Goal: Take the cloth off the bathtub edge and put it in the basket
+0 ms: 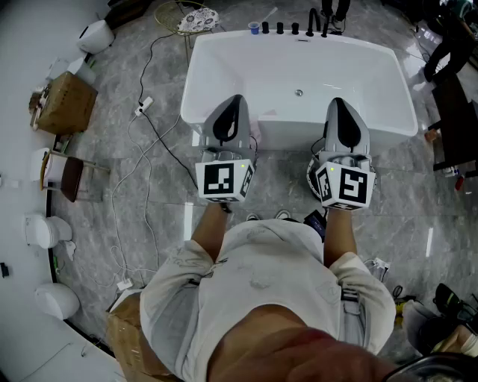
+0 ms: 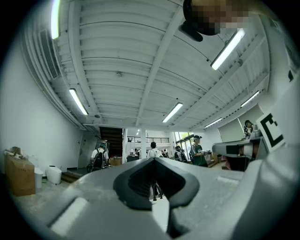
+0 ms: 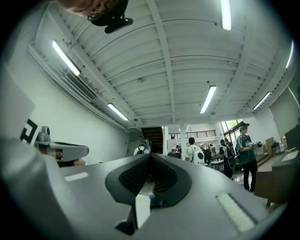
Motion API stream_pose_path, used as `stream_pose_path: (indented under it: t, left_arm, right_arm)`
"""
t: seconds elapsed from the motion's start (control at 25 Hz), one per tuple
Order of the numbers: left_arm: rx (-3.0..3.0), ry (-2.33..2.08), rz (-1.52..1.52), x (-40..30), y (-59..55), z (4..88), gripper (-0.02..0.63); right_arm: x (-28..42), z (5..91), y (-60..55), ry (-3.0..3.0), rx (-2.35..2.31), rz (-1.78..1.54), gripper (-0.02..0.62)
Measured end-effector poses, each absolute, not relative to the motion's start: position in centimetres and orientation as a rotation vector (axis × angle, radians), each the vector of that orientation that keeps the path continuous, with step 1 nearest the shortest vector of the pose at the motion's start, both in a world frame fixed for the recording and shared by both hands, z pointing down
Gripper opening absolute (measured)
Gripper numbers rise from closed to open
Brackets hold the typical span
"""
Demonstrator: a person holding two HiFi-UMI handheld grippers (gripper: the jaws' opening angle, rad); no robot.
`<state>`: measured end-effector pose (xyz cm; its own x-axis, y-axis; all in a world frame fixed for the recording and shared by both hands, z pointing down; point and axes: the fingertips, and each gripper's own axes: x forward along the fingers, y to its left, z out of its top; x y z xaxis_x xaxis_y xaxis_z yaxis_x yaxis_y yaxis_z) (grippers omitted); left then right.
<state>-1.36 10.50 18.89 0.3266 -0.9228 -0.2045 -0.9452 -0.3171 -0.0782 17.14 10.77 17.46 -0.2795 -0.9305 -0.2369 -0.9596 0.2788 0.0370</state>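
Facing the tub point(image 1: 299, 67), left gripper point(image 1: 234, 101) and right gripper point(image 1: 337, 103) show fingers pressed together, empty; the cable point(image 1: 168, 145) by the basket point(image 1: 170, 13) may trip the person.

The bathtub point(image 1: 246, 74) is white, the floor point(image 1: 403, 194) grey-marbled.

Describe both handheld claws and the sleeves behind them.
Left claw and right claw are grey tapered shells with black pad liners. Each carries a white cube printed with black square markers and a small green light. The shirt is pale, short-sleeved.
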Motion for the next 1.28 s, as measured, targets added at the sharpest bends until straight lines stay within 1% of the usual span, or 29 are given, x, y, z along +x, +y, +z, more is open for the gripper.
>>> stream_pose_path:
  t: [0.56,0.92,1.28]
  left_arm:
    - [-2.416,1.739,0.174,-0.2,9.7,19.6,0.002]
    - [-2.407,1.779,0.139,1.7,9.3,21.4,0.002]
    - [-2.374,1.85,0.124,0.0,8.8,22.5,0.002]
  right_arm:
    - [18.4,18.0,9.8,2.362,-1.763,0.225,0.002]
    - [20.1,20.5,8.7,2.399,-1.718,0.146,0.003]
    - [17.8,22.1,6.9,2.474,-1.647,0.107,0.003]
